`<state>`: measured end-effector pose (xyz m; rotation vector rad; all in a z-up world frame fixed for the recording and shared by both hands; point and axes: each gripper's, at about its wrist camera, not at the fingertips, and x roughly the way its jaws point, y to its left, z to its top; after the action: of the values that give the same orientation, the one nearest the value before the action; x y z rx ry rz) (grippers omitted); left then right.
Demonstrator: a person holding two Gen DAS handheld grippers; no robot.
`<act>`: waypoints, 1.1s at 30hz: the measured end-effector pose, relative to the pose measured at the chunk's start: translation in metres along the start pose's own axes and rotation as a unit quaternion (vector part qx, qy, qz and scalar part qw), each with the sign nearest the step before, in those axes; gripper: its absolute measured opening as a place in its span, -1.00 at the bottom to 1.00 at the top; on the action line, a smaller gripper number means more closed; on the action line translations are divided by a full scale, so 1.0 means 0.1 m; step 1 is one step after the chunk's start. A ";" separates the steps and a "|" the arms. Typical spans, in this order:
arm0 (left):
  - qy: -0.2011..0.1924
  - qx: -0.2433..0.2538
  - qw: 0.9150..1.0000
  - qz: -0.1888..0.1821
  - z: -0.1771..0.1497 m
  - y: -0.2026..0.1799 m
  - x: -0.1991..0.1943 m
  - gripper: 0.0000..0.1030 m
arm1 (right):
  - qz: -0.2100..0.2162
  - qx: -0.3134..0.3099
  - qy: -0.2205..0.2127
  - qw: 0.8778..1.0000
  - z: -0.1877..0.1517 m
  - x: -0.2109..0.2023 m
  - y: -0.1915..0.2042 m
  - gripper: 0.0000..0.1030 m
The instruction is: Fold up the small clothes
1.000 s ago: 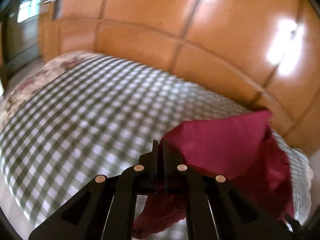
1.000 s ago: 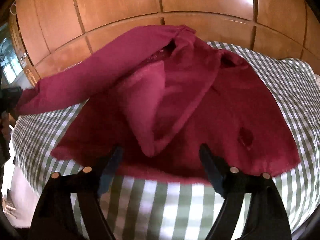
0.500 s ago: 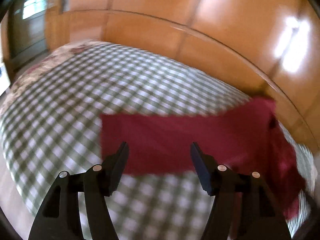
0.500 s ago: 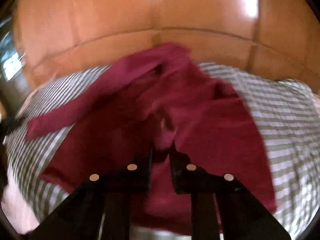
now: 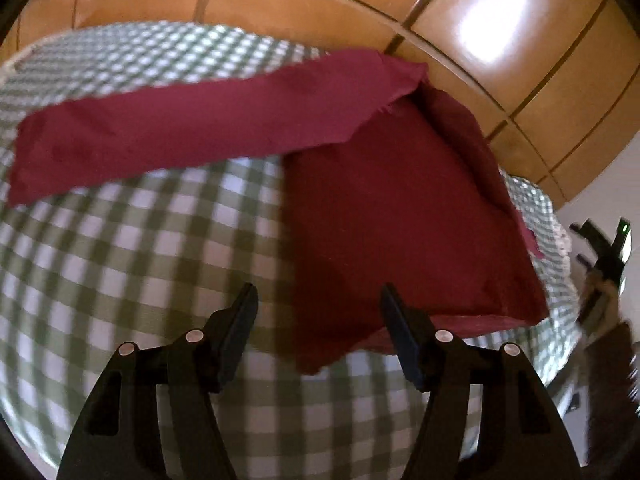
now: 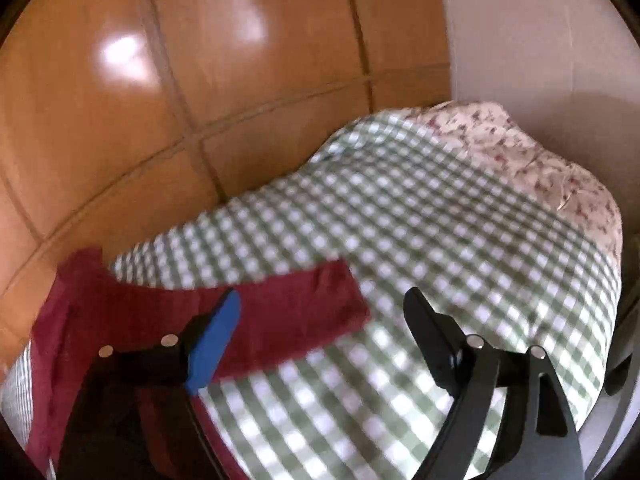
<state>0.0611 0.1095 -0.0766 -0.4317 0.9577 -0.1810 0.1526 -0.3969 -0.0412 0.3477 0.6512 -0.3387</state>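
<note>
left wrist view: the left gripper (image 5: 318, 332) hovers with its jaws apart and gripping nothing, over the near corner of the red garment (image 5: 400, 216), which lies flat on the checked bedcover (image 5: 120, 264). right wrist view: the right gripper (image 6: 324, 320) has its jaws opening, nothing between them; a garment sleeve (image 6: 296, 312) lies below its left finger.

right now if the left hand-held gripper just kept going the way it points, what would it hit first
Most likely the red garment: its near left corner lies between the open fingers of the left hand-held gripper, flat on the checked bedcover. Depth is hard to judge, so it could touch cloth and cover nearly together.
</note>
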 end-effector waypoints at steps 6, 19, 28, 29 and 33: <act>0.015 -0.007 1.000 -0.015 -0.01 -0.02 0.13 0.22 | 0.067 -0.030 0.076 0.994 -0.75 -0.18 0.15 0.64; 0.019 -0.020 0.999 -0.036 0.01 0.08 0.18 -0.85 | 0.098 -0.112 0.132 0.980 -1.29 -0.29 0.58 -0.80; -0.009 0.022 0.998 -0.050 -0.09 -0.01 -0.23 -0.90 | 0.138 -0.144 0.087 0.976 -1.08 -1.00 0.43 -0.86; -0.014 0.026 0.998 -0.054 -0.14 -0.01 -0.29 -0.90 | 0.137 -0.146 0.090 0.976 -1.11 -1.05 0.39 -0.86; -0.004 0.018 0.998 -0.060 -0.34 0.08 -0.50 -0.90 | 0.128 -0.152 0.126 0.972 -1.32 -1.15 0.17 -0.86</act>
<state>0.0045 0.1241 -0.0600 -0.4569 0.9200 -0.3038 0.0049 -0.3048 -0.0624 0.1793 0.8839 0.0563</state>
